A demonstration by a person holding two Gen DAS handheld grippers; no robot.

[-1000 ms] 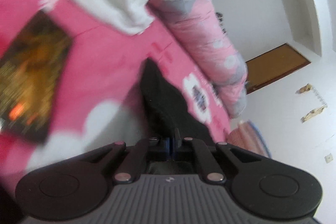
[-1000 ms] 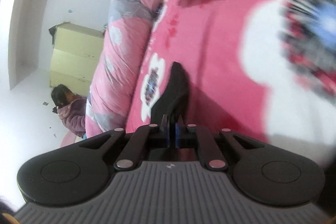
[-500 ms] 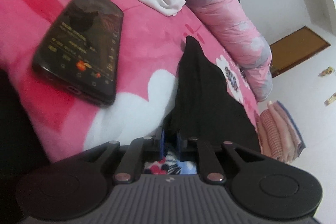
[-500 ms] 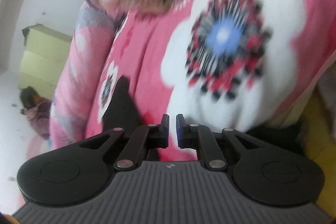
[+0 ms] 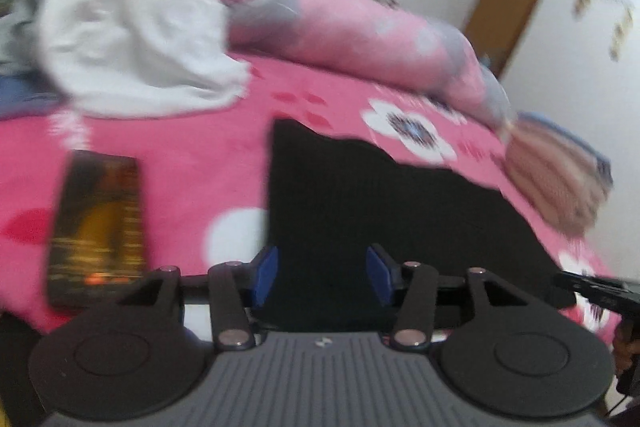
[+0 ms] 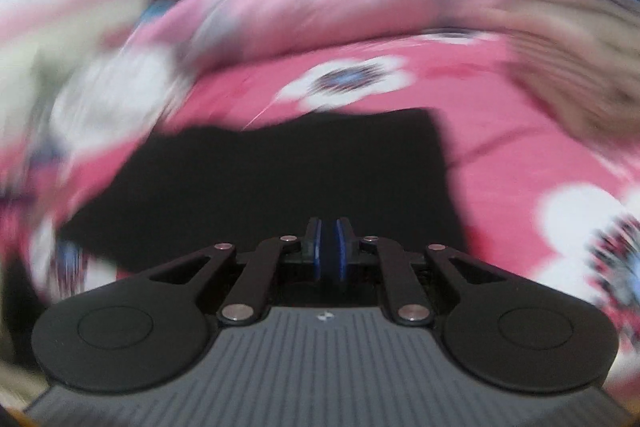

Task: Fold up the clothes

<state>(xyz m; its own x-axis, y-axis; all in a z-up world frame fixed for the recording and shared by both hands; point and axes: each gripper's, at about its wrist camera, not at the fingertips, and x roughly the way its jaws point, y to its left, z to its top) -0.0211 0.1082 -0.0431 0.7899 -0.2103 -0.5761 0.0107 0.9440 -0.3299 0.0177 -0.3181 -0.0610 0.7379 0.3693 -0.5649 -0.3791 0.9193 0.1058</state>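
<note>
My claws work over a bed covered in a bright pink blanket printed with white flowers. A black garment lies spread flat on it near the front edge, directly ahead of me. To its left, apart from it, a dark phone rests face up, its screen glowing orange. A crumpled white cloth is heaped farther back on the left. A rolled pink-and-grey quilt runs along the far side, and a folded beige-striped pile sits at the right, just beyond the black garment's corner. Motion blur smears finer detail.
</note>
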